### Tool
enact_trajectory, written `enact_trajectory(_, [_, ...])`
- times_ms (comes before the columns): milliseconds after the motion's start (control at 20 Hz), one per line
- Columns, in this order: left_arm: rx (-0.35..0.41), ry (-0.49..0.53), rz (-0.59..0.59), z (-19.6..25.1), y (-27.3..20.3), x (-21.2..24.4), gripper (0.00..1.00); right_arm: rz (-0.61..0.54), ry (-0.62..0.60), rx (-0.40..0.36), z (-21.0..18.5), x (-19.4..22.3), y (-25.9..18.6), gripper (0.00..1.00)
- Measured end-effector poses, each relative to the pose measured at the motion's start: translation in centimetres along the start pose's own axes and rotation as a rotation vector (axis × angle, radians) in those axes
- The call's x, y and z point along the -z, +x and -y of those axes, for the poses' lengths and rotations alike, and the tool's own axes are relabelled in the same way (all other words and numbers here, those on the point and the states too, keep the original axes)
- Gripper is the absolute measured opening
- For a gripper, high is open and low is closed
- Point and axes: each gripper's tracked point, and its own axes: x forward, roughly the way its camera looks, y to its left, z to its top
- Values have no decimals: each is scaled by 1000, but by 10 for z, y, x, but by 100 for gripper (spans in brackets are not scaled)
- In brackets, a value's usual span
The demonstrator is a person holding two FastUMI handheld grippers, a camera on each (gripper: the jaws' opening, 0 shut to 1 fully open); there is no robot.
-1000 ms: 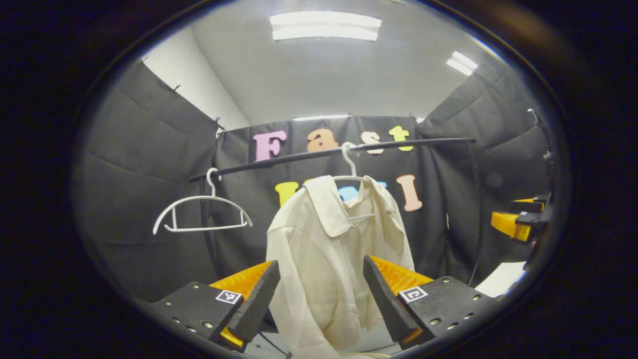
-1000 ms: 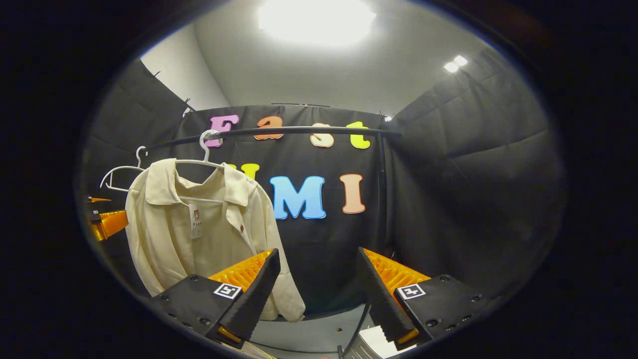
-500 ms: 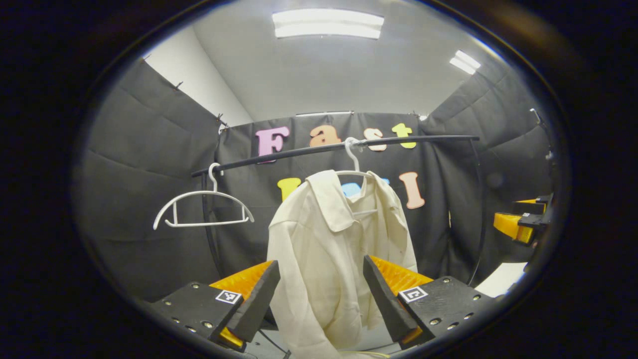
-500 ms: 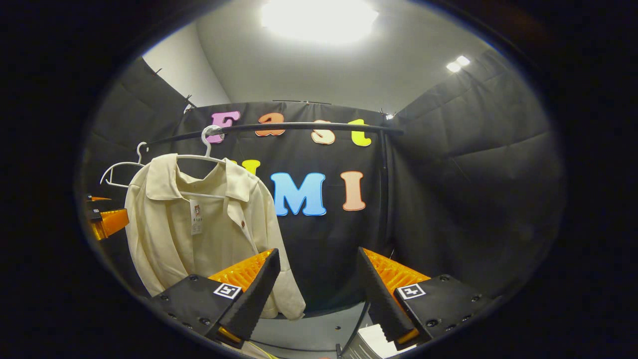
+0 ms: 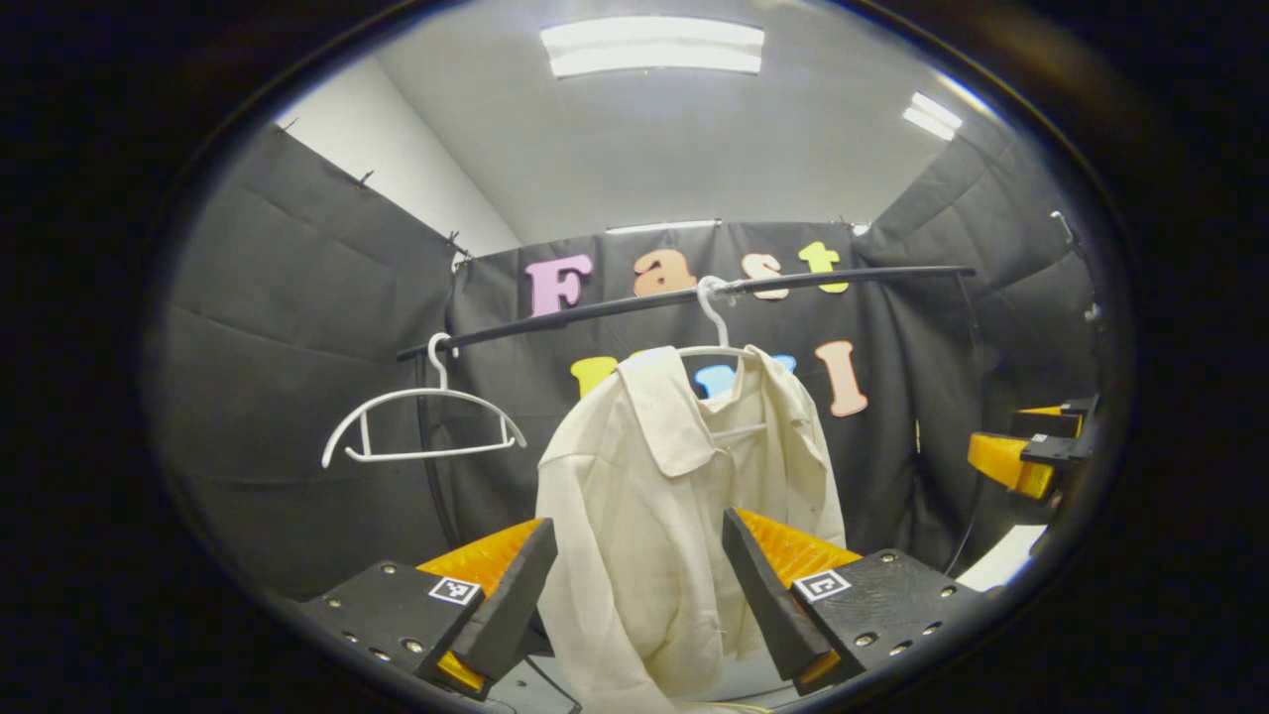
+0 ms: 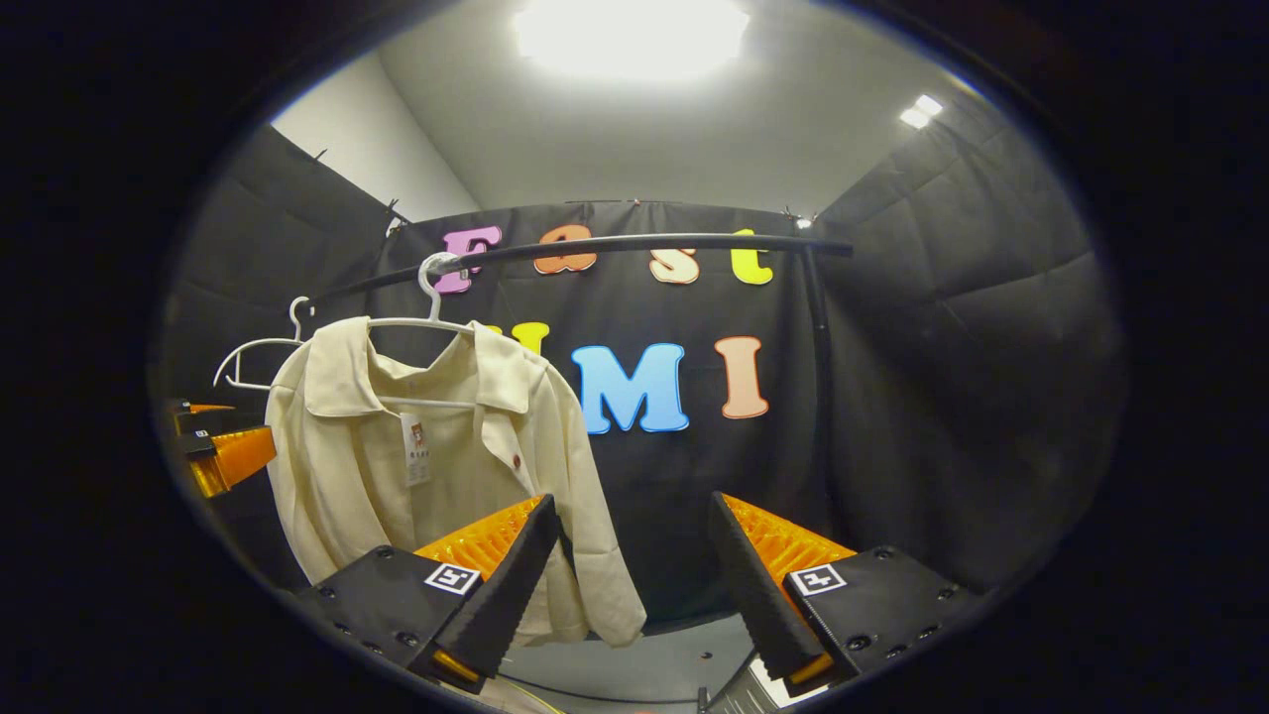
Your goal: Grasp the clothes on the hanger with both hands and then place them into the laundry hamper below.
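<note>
In the left gripper view, the left gripper (image 5: 634, 585) points level at the cream collared shirt (image 5: 674, 496), its black-and-orange fingers spread wide and holding nothing; the shirt's lower hem is cut off behind them. In the right gripper view, the right gripper (image 6: 634, 585) also stands open and empty, with the shirt off to its left. The shirt hangs on a white plastic hanger (image 5: 716, 337) hooked over the black rail (image 5: 843, 278). A bare white hanger (image 5: 421, 431) hangs farther along.

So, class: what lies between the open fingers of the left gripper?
In the left gripper view, the cream shirt hangs beyond the left gripper, framed by its fingers, not touched.
</note>
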Motion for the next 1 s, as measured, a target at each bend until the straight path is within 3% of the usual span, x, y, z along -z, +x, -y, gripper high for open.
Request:
enact_trajectory(350, [-66, 19, 10, 16, 32, -18, 100, -4, -3, -135, -39, -5, 51, 97])
enact_trajectory(400, [-73, 26, 12, 19, 36, -20, 96, -1, 2, -151, -45, -7, 58, 98])
enact_trajectory(450, [-81, 31, 12, 21, 39, -22, 100, -2, 9, -169, -50, -8, 66, 98])
enact_trajectory(1000, [-213, 44, 8, 40, 87, -32, 100, 13, 49, -324, -103, -27, 136, 97])
